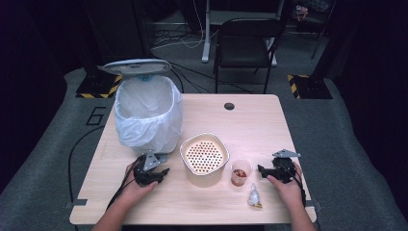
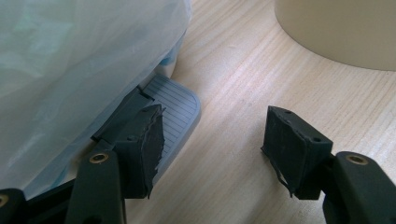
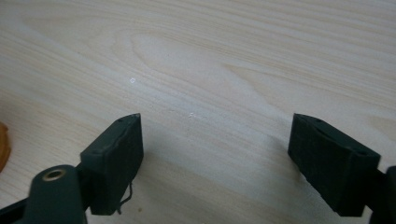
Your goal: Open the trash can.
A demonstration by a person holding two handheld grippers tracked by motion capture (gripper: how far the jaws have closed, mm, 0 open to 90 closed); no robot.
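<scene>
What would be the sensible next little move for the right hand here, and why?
Probably ease the right claw leftward to the small plastic cup. The claw is open and holds nothing, the cup stands just beside it with brownish stuff inside, and the strainer bowl and lined bin wait nearby.

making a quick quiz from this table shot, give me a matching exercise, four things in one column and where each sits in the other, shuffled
Things:
1. bin
2. strainer bowl
3. small cup
4. little bag

Places:
A. between the strainer bowl and the right gripper
B. near the front edge, by the person's right hand
C. back left of the table, lined with a white bag, lid up
D. middle of the table, between the bin and the small cup

Pairs: 1-C, 2-D, 3-A, 4-B
</scene>
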